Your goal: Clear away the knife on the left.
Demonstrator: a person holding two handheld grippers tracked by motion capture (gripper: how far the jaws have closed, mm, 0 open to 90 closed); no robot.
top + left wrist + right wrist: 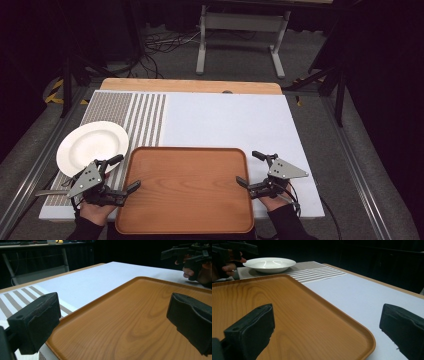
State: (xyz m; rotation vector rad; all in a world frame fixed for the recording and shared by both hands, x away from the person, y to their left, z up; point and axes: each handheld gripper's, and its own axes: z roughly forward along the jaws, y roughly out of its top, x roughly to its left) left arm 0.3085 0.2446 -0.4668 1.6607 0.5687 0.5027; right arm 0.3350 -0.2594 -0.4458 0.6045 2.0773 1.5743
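Flanking the wooden tray [187,187] at lower centre of the high view: left gripper [126,174] and right gripper [247,169], both jaws spread, gripping nothing. White plate [92,146] sits left of tray.

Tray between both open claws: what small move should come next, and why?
Probably slide both claws inward onto the tray rims and close them. The left claw and the right claw are open, each straddling a side edge, and neither grips yet. The tray is bare, with a plate beside it.

Bare white mat [225,117] beyond wooden tray [187,187]; plate [92,146] far left.
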